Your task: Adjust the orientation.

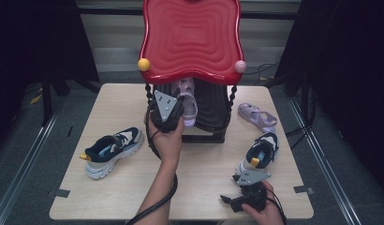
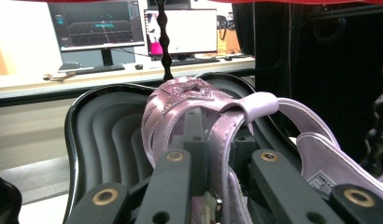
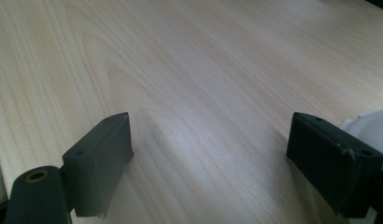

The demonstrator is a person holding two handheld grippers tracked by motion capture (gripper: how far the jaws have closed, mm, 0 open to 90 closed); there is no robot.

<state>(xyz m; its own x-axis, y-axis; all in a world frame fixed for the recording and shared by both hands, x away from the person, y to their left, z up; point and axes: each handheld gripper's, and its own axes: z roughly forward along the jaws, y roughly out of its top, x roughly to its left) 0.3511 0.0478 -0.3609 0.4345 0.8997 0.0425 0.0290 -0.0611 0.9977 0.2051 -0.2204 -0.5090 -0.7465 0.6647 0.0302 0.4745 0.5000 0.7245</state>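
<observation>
Jaws of left gripper (image 1: 173, 112) clamp a lilac sandal (image 2: 189, 112).

A pale wood surface (image 1: 204, 164) stands on grey floor (image 1: 26, 154), with black curtains (image 1: 349, 70) on both sides. Beyond it, a long desk (image 2: 63, 79) carries two lit monitors (image 2: 98, 23) and a keyboard (image 2: 94, 70).

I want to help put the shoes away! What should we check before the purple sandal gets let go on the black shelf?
1. Left gripper shut on sandal: ok.
2. Sandal over black shelf: ok.
3. Sandal resting on the shelf: cannot tell.
4. Shelf room beside it for the other sandal: ok.
5. Right gripper open, holding nothing: ok.
6. Sneakers out of the way: ok.
</observation>
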